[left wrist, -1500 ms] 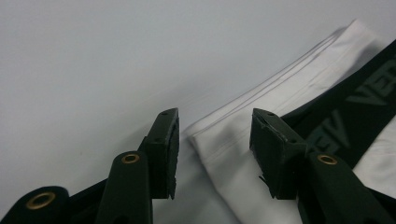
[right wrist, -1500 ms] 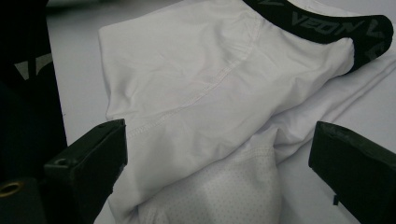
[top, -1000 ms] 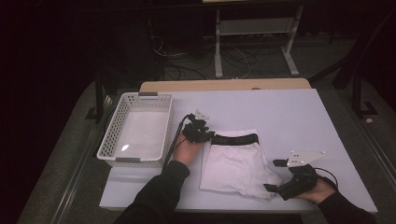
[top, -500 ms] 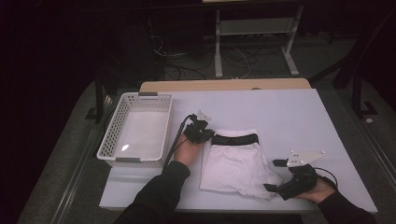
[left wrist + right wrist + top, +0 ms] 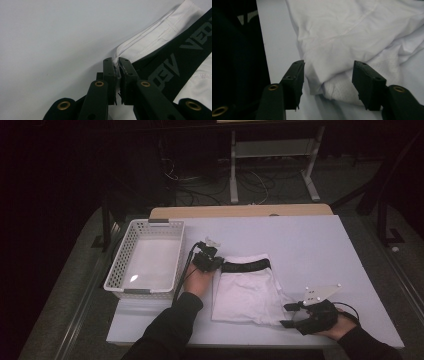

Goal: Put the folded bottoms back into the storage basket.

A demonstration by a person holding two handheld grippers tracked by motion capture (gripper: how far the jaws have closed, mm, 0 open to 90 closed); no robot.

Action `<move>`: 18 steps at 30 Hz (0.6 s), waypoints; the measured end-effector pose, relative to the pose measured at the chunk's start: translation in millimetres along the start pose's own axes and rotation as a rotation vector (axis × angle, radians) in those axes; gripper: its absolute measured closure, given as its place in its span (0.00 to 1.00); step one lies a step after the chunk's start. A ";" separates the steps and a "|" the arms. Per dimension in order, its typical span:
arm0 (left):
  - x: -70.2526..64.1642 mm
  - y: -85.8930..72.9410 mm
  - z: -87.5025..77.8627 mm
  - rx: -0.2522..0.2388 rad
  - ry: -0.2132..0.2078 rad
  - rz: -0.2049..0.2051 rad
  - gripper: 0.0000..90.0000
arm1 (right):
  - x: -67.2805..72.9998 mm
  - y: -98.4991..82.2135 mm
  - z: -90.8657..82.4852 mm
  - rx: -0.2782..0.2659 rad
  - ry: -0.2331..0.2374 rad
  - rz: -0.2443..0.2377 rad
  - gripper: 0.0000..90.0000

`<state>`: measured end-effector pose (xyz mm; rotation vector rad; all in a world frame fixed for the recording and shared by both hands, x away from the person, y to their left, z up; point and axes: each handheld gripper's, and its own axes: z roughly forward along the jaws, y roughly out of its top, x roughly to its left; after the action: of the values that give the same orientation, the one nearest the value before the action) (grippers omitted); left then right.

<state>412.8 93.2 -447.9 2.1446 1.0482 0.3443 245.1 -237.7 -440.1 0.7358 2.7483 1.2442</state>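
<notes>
One white table is bearing everything here, and one white lattice basket is sitting on its left part with nothing lying in it. One garment is lying flat just right of the basket, apart from it: a pair of white underpants with a single black waistband running along its far edge. Grey lettering is showing on that band in the left gripper view, and the white cloth beside it is folding over in stitched layers. Toward the near edge the fabric is rumpling into soft creases, and a patch of fine mesh is showing at the lower corner in the right gripper view. Two grippers are working on it, one in each hand. The left gripper is clamping tight on the waistband's left end, its jaws pinching the white hem between them. The right gripper is sitting at the near right corner, its jaws having just been closing, standing apart with the bunched corner lying between them, the pads not yet pressing on it.
</notes>
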 end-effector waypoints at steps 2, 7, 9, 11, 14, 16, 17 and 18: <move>0.4 -0.3 0.2 -0.001 -0.004 -0.001 0.94 | 0.5 -1.1 1.1 0.025 0.004 -0.004 0.54; 0.6 -0.6 0.4 -0.001 -0.006 -0.001 0.93 | 1.4 -2.0 1.9 0.049 0.022 -0.018 0.61; 0.6 -0.7 0.4 -0.001 -0.006 -0.002 0.93 | 2.3 -2.2 3.9 0.064 0.031 -0.025 0.64; 0.7 -0.9 0.5 -0.002 -0.007 -0.005 0.93 | 3.7 -2.2 7.1 0.079 0.031 -0.041 0.66; 0.6 -0.9 0.5 -0.001 -0.007 -0.005 0.93 | 4.5 -0.9 8.4 0.081 0.011 -0.066 0.73; 0.8 -0.9 0.6 -0.003 -0.009 -0.006 0.93 | 4.6 -0.8 9.0 0.079 -0.005 -0.080 0.81; 0.8 -0.9 0.5 -0.003 -0.009 -0.006 0.93 | 4.3 -0.6 9.0 0.080 -0.006 -0.084 0.85; 0.9 -0.9 0.5 -0.002 -0.010 -0.006 0.93 | 3.6 -0.2 9.4 0.080 -0.002 -0.092 0.88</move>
<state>413.1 94.1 -448.9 2.1385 1.0478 0.3313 243.9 -229.6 -446.0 0.6074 2.8096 1.1210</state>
